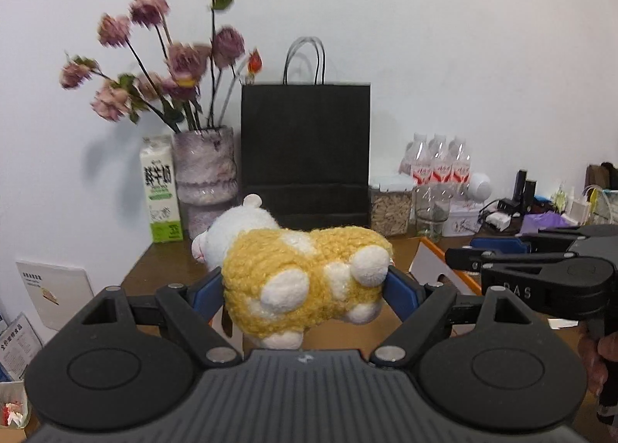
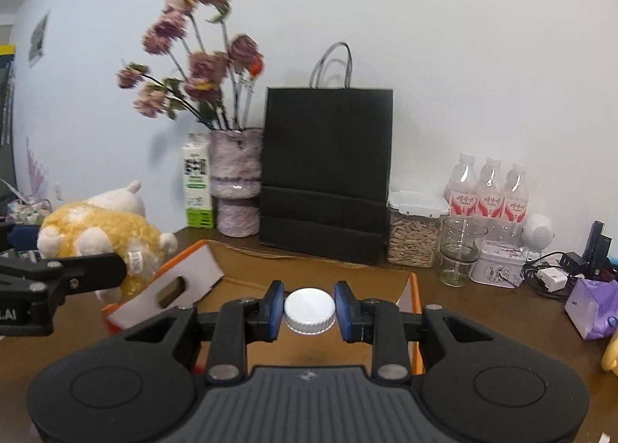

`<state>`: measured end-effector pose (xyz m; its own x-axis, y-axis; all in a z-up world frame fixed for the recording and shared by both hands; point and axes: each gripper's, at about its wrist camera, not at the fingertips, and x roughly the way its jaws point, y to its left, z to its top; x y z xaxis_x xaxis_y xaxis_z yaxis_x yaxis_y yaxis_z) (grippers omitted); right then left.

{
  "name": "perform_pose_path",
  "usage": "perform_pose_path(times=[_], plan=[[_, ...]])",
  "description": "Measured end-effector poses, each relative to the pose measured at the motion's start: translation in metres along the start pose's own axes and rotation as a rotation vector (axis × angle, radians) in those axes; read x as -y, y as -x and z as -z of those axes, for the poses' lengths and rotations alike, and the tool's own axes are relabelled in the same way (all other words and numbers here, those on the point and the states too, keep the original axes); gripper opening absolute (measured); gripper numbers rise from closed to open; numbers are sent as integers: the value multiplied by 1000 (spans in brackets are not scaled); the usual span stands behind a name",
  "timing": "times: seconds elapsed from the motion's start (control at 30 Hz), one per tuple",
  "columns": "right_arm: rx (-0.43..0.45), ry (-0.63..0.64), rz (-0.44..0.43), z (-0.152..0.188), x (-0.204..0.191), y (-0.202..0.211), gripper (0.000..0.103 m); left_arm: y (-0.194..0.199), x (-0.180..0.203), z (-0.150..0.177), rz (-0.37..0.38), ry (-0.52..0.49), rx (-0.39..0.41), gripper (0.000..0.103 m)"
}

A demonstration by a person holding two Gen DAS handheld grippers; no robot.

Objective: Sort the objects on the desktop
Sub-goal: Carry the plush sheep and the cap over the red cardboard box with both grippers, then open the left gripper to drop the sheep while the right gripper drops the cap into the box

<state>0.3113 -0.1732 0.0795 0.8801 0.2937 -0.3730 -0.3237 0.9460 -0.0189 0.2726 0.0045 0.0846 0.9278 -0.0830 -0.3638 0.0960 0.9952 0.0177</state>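
Observation:
A yellow and white plush toy [image 1: 305, 276] is squeezed between the blue pads of my left gripper [image 1: 305, 286], held up above the brown desk [image 1: 162, 269]. In the right wrist view the same plush toy [image 2: 104, 238] shows at the left, with the left gripper's black body below it. My right gripper [image 2: 309, 309] is shut on a white ribbed cap [image 2: 309, 309], over an open cardboard box with orange edges [image 2: 413, 288]. What hangs under the cap is hidden. The right gripper [image 1: 463, 257] also shows at the right of the left wrist view.
Along the wall stand a green milk carton [image 1: 160, 195], a vase of dried flowers [image 1: 204, 172], a black paper bag [image 1: 305, 153], a jar of seeds [image 2: 413, 234], a glass cup [image 2: 459, 253], pink bottles [image 2: 490, 188], a tin [image 2: 498, 269], chargers and cables [image 2: 552, 276], and a purple pack [image 2: 591, 307].

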Motion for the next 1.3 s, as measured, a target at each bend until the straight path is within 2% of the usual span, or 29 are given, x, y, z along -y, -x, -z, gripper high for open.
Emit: perform_pose_path(times=[0.23,0.4,0.5,0.63,0.73,0.87,1.0,1.03,1.1,1.17,1.2,1.23,1.27,1.3], plan=[[-139,-6,35,-16,27,-90,27,-93,-10,-15,41,-22,-168,85],[-270,-19,47,-9,40,-155,27,-147,-14,-9,42,-57,-291,85],[-331,-28,38,0,45,-178,27,-165,-21,-3,40,-68,-343,85],[-378,-14,21,4,46,-188,27,-178,-25,7,28,-84,-404,85],[-399,31,39,7,43,-191,27,-181,-24,12,31,-92,-428,85],[-398,55,28,8,42,-191,27,-181,-20,18,36,-96,-460,86],[-397,75,11,7,41,-190,27,-178,-18,20,33,-101,-453,87],[-391,75,2,6,40,-189,30,-177,-18,19,32,-101,-448,87],[-371,78,-4,5,39,-183,43,-172,-17,16,39,-109,-424,89],[-353,73,-7,4,39,-177,65,-166,-15,12,40,-117,-399,90],[-345,66,-9,4,39,-173,70,-163,-14,11,43,-118,-386,91],[-336,59,-9,3,40,-170,81,-159,-14,9,47,-115,-369,92],[-324,51,-7,2,41,-165,89,-155,-14,7,46,-112,-353,95],[-311,45,-9,1,42,-159,90,-151,-15,5,38,-107,-334,102]])
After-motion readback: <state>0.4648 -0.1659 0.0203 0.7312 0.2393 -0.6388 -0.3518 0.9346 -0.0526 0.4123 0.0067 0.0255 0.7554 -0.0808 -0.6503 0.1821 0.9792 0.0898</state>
